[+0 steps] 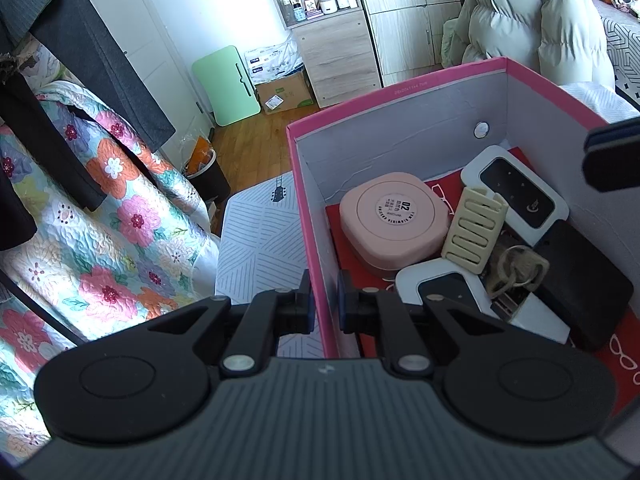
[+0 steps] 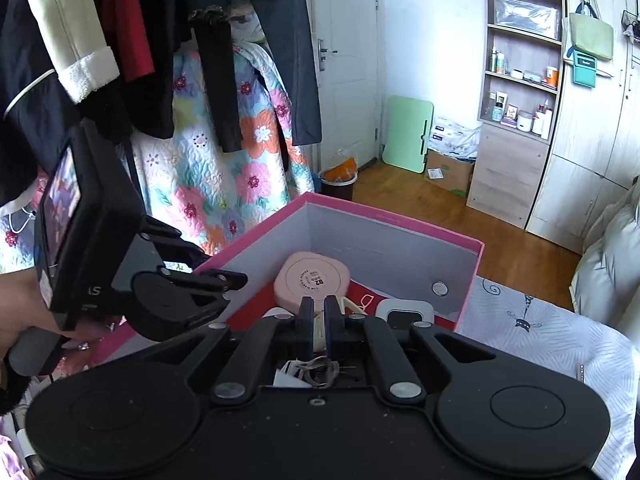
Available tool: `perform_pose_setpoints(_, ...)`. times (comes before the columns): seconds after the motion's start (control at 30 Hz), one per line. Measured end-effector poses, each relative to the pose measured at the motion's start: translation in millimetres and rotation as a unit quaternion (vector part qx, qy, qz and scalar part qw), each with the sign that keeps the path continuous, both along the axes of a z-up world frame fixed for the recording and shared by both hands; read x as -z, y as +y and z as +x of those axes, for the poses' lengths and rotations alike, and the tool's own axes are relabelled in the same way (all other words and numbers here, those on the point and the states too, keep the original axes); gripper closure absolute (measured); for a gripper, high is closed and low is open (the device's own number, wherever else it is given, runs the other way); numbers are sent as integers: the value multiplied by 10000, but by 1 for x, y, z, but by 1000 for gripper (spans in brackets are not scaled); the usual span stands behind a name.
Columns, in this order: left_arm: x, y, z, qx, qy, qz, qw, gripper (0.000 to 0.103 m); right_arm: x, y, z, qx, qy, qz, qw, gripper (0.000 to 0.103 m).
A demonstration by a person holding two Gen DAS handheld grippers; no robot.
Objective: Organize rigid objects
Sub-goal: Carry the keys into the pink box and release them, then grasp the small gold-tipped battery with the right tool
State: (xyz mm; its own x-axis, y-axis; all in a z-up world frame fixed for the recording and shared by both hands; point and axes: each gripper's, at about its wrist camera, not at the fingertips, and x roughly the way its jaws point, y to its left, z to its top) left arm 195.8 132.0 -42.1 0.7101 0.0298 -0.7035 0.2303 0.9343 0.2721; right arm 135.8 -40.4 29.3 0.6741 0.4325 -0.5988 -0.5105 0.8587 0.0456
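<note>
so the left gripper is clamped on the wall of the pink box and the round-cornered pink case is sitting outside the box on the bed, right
Not quite. The left gripper is clamped on the wall of the pink box, but the round-cornered pink case is sitting inside the box, on its red floor beside the cream comb-like piece. The left wrist view shows this, and the right wrist view agrees.

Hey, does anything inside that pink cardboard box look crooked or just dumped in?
Yes. In the pink cardboard box, the cream slotted plastic piece stands tilted, propped between the pink rounded case and a white device with a black screen. The items overlap in a jumble instead of lying flat.
</note>
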Motion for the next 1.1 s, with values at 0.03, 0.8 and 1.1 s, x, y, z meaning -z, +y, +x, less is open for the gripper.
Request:
perform_pose_setpoints(0.03, 0, 0, 0, 1, 0, -4, 10000, 94, -1, -3, -3, 33, -25, -16, 10000, 95)
perform_pose_setpoints(0.8, -11, 13, 25, -20, 1164, -527, 9918, 93, 59, -137, -26, 1928, 1045, -84, 9756, 77)
perform_pose_setpoints(1.1, -11, 10, 29, -396, 1175, -761, 9894, 93, 83, -145, -18, 1769, 855, 35, 9805, 76)
